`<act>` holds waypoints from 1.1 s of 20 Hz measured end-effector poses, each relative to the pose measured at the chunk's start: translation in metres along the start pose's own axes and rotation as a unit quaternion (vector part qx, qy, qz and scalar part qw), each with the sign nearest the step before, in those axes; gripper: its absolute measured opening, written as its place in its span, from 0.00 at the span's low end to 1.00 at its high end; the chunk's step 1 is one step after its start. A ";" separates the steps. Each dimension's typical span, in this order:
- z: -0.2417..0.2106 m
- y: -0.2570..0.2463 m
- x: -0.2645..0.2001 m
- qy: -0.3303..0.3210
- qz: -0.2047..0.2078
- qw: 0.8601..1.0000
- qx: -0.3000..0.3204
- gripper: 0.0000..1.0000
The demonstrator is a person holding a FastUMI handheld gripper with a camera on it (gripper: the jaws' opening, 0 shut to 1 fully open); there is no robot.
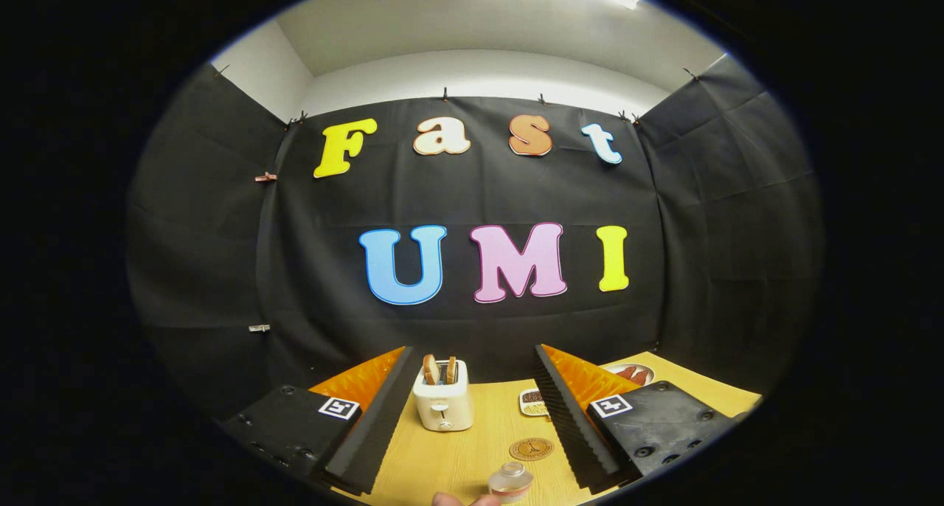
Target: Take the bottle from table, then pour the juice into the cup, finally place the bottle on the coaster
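On the wooden table (450, 462), seen from the gripper view, a white toaster (442, 406) is standing toward the far edge with two slices of toast (440, 369) rising upright out of its slots. The gripper (472, 377) is hanging wide open above the surface, its two fingers (383, 417) spreading apart on either side of the scene and gripping nothing; the toaster is lying between them, closer to the left finger than to the right. A round brown coaster (531, 448) is resting flat on the table nearer than the toaster, just beside the inner face of the right finger. A small clear bottle (509, 481) is sitting at the near edge of the table, in front of the coaster and apart from it, and fingertips of a person's hand (464, 500) are showing just beside it; whether they are touching it cannot be told. A small dish (532, 403) with dark contents is lying close to the right finger, farther back than the coaster, part of it hidden behind that finger. Beyond the right finger, near the far right corner of the table, a plate (633, 374) with reddish food is partly showing. The black cloth wall (472, 329) is closing off the table's far edge
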State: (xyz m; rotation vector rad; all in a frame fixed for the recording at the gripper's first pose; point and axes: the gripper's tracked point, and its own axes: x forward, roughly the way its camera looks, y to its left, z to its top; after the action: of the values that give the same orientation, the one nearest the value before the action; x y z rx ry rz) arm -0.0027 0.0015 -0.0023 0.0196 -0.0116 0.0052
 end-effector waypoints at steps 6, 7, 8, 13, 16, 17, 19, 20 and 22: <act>-0.033 -0.008 -0.008 0.006 -0.003 1.000 -0.019 0.97; -0.043 -0.007 -0.010 0.011 -0.001 1.000 -0.013 0.97; -0.050 -0.005 -0.013 0.011 0.000 1.000 -0.008 0.97; -0.091 -0.013 -0.022 0.012 -0.016 1.000 -0.023 0.97; -0.120 -0.017 -0.029 0.022 -0.021 0.999 -0.036 0.97; -0.127 -0.019 -0.031 0.020 -0.023 0.999 -0.039 0.97; -0.145 -0.022 -0.036 0.022 -0.025 0.999 -0.037 0.97; -0.155 -0.024 -0.037 0.026 -0.025 0.999 -0.035 0.97; -0.177 -0.027 -0.040 0.042 -0.022 0.998 -0.038 0.97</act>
State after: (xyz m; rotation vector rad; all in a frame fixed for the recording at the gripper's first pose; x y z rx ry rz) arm -0.0402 -0.0225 -0.1801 -0.0569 0.0730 -0.0391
